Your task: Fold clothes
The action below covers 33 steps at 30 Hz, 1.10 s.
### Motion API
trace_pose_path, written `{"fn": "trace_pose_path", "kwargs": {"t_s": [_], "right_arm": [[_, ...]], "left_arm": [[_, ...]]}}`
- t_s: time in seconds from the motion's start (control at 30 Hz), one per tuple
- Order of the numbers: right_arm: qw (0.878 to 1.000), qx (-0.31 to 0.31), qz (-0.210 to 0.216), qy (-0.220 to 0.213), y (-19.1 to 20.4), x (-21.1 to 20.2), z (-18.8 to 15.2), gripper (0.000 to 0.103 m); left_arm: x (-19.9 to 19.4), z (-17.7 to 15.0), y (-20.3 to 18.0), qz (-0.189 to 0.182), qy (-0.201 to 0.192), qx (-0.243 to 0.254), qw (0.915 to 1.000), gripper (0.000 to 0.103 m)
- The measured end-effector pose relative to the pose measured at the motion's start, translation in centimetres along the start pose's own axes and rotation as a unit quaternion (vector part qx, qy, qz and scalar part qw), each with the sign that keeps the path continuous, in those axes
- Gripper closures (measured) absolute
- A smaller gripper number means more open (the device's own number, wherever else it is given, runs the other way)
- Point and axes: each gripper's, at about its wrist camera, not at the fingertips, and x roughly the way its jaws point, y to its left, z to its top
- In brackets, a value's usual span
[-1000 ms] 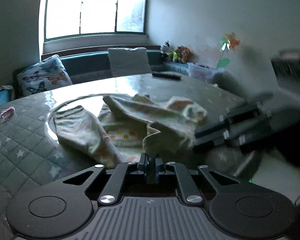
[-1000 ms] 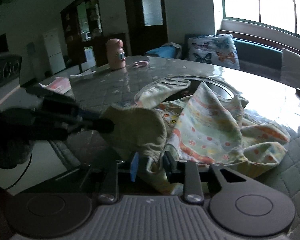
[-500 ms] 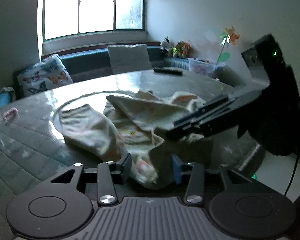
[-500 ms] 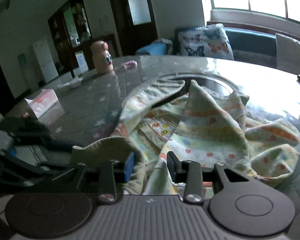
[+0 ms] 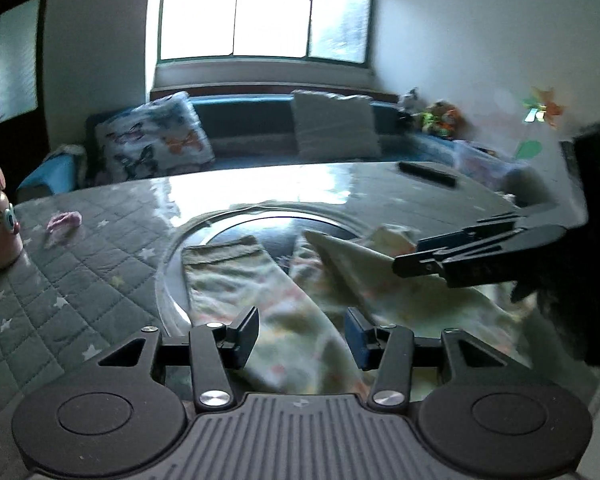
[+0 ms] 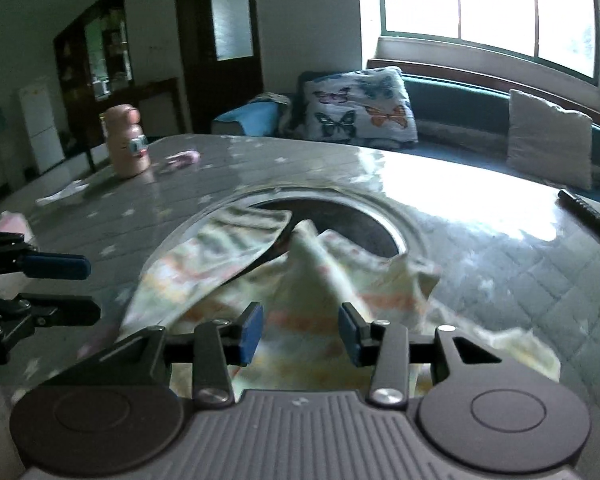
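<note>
1. Both tools are released, jaws spread wide with nothing pinched: the left tool has pale printed cloth lying beneath and just ahead of its gap, and the right tool likewise hovers over cloth.
2. Directly ahead of each tool lies the garment, a small floral piece crumpled on the table, partly over a dark round inset in the table's middle.
3. From the left tool, one long sleeve or leg runs straight away from the jaws toward the window, so its long axis lines up with the tool's forward direction; the bulk of the cloth sits to that tool's right.
4. From the right tool, a raised ridge of cloth stands just ahead of the gap; the flatter sleeve lies ahead and to its left.
5. Each tool shows in the other's view, level and pointing inward across the garment: the two are near each other, on opposite sides of it.
6. Judging by this, neither is clearly nearer; the left tool suits the long sleeve, the right tool the ridge.
</note>
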Motion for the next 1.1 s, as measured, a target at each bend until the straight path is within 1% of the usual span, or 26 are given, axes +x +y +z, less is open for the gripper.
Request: {"fn": "trace_pose_path", "kwargs": {"t_s": [0.03, 0.1, 0.2, 0.27, 0.37, 0.4, 0.43, 0.47, 0.5, 0.53, 0.6, 0.73, 0.87, 0.97, 1.1], "right_arm": [[1.000, 0.000, -0.001, 0.001, -0.2, 0.7, 0.4, 0.056], [1.000, -0.003, -0.001, 0.005, -0.3, 2.2, 1.1, 0.054], [1.000, -0.008, -0.002, 0.012, -0.5, 4.4, 2.0, 0.053], [1.000, -0.018, 0.000, 0.018, -0.3, 5.9, 2.4, 0.053], [0.999, -0.031, -0.012, 0.030, 0.1, 8.0, 2.4, 0.055], [0.999, -0.034, -0.017, 0.034, 0.2, 8.6, 2.3, 0.058], [0.998, -0.037, -0.023, 0.038, 0.2, 9.0, 2.3, 0.068], [0.998, -0.036, -0.026, 0.042, 0.1, 9.2, 2.1, 0.074], [0.998, -0.032, -0.025, 0.042, 0.0, 9.1, 2.0, 0.083], [0.999, -0.027, -0.023, 0.040, -0.2, 8.8, 1.9, 0.090], [0.999, -0.020, -0.026, 0.027, -0.8, 7.6, 1.7, 0.096], [0.999, -0.007, -0.042, -0.004, -2.1, 3.9, 1.2, 0.098], [0.997, 0.015, -0.075, -0.028, -4.0, -0.5, -0.3, 0.098], [0.993, 0.034, -0.104, -0.032, -5.7, -3.6, -1.9, 0.098], [0.986, 0.067, -0.148, -0.032, -7.9, -7.5, -4.3, 0.098]], "left_arm": [[0.9, 0.5, 0.2, 0.005, 0.004, -0.001, 1.0000, 0.053], [2.5, 1.4, 0.6, 0.011, 0.011, -0.001, 0.9999, 0.052], [5.2, 2.1, 0.5, 0.014, 0.027, 0.006, 0.9995, 0.051], [6.6, 2.4, 0.3, 0.011, 0.036, 0.013, 0.9992, 0.049], [8.3, 2.4, -0.2, 0.010, 0.048, 0.022, 0.9985, 0.049], [8.7, 2.4, -0.3, 0.010, 0.050, 0.024, 0.9984, 0.049], [9.1, 2.4, -0.3, 0.009, 0.052, 0.025, 0.9983, 0.049], [9.4, 2.4, -0.4, 0.009, 0.053, 0.025, 0.9982, 0.049], [9.8, 2.4, -0.4, 0.007, 0.055, 0.024, 0.9981, 0.049], [10.1, 2.5, -0.4, 0.006, 0.057, 0.025, 0.9980, 0.049], [10.7, 2.6, -0.4, 0.005, 0.059, 0.029, 0.9978, 0.049], [11.5, 2.8, -0.6, 0.004, 0.060, 0.038, 0.9975, 0.049], [12.2, 2.9, -0.9, 0.004, 0.061, 0.041, 0.9973, 0.049], [12.8, 2.8, -1.0, 0.005, 0.065, 0.045, 0.9969, 0.049], [13.2, 2.6, -1.4, 0.003, 0.069, 0.050, 0.9964, 0.049]]}}
